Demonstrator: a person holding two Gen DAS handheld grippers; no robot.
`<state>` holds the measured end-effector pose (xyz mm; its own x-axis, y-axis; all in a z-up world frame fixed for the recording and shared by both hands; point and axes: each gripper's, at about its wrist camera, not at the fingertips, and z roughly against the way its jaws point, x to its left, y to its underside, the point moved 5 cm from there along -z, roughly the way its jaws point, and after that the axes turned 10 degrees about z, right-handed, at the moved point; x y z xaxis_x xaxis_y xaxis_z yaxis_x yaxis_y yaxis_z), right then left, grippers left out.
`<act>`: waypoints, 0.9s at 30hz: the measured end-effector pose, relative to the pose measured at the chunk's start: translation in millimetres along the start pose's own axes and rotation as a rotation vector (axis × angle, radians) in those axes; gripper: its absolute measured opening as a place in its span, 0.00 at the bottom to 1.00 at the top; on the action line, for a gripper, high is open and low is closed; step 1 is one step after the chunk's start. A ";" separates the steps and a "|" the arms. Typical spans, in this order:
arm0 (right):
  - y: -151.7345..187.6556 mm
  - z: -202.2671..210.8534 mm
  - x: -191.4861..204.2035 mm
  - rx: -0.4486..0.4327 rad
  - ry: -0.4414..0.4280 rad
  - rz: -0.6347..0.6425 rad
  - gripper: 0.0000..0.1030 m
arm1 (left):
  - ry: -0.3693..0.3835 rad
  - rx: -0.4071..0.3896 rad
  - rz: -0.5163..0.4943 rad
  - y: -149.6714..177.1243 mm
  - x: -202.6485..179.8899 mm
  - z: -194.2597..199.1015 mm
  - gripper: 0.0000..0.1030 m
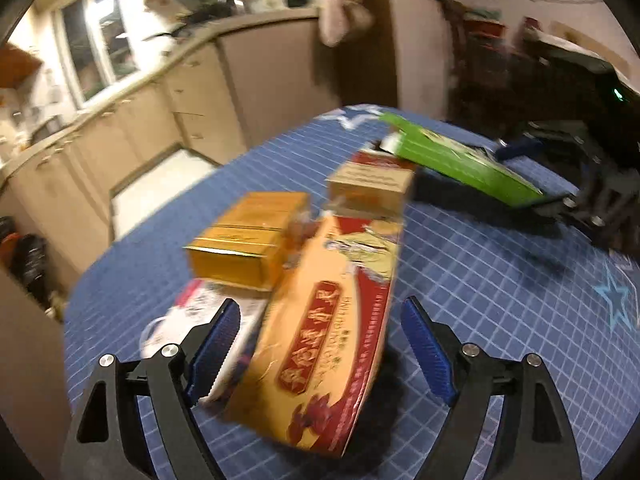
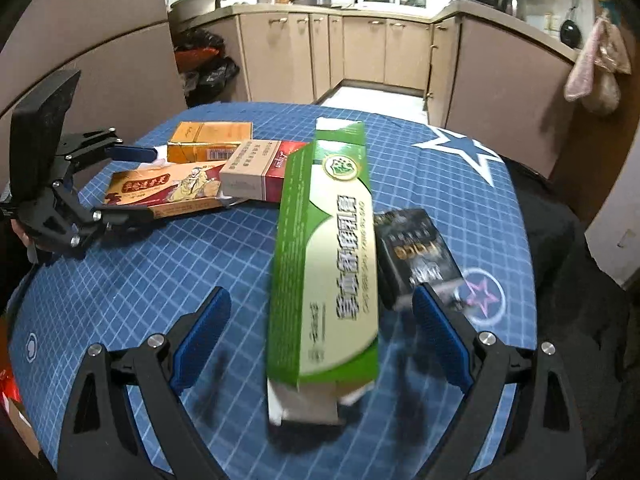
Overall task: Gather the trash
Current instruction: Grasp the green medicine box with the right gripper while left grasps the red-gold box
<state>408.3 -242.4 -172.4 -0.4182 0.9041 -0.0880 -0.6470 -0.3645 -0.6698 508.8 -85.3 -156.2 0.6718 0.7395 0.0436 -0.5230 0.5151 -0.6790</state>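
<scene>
- Kitchen cabinets [image 2: 360, 48] ring a table under a blue grid cloth [image 2: 180, 264], where the trash boxes lie.
- Long green box [image 2: 328, 248] lies between the wide-spread fingers of the right gripper [image 2: 322, 334]; neither pad touches it.
- Black box [image 2: 416, 252] sits just beside the green one.
- Red and orange box [image 1: 332, 332] lies between the left gripper [image 1: 320, 352] fingers, which are spread wide, unclamped.
- Yellow box [image 1: 248, 240] and red and white box [image 2: 256, 172] lie close behind it.
</scene>
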 end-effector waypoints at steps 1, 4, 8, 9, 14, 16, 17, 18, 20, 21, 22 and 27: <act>-1.9 -4.9 0.5 0.015 -0.008 0.006 0.81 | 0.008 0.019 -0.015 1.1 -2.4 -5.6 0.80; -6.8 -9.5 0.3 0.021 0.002 0.021 0.68 | 0.009 0.036 -0.057 2.4 -13.6 -12.0 0.75; -4.6 -7.5 0.9 0.011 -0.005 -0.003 0.49 | 0.030 0.028 -0.038 8.9 -25.6 -4.0 0.64; -2.8 -6.5 3.5 0.012 -0.011 -0.001 0.47 | 0.027 0.026 -0.038 12.1 -28.4 -2.1 0.64; 4.4 13.1 10.2 -0.032 0.006 -0.019 0.44 | -0.005 -0.040 0.037 31.6 -44.4 33.4 0.64; 13.3 27.6 14.0 -0.058 0.002 -0.049 0.43 | -0.025 -0.078 0.084 38.9 -49.3 52.0 0.64; 15.5 32.7 15.2 -0.066 0.001 -0.059 0.43 | -0.047 -0.094 0.112 42.1 -51.6 61.0 0.64; 19.6 39.4 17.6 -0.076 -0.003 -0.071 0.43 | -0.067 -0.106 0.148 46.1 -53.6 70.1 0.64; 28.9 54.0 24.4 -0.098 -0.013 -0.096 0.42 | -0.092 -0.126 0.211 55.1 -57.5 86.0 0.64; 36.0 63.4 29.7 -0.108 -0.015 -0.109 0.42 | -0.104 -0.135 0.241 59.4 -61.6 93.7 0.64; 39.9 67.6 32.2 -0.113 -0.020 -0.119 0.42 | -0.123 -0.142 0.259 59.4 -69.0 98.7 0.64; 70.9 101.1 63.9 -0.132 -0.011 -0.149 0.42 | -0.215 -0.174 0.334 67.5 -98.3 122.8 0.64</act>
<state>271.3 -233.0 -151.0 -0.3319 0.9429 0.0267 -0.6130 -0.1941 -0.7658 343.0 -70.0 -116.3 0.3459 0.9363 -0.0605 -0.5845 0.1646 -0.7945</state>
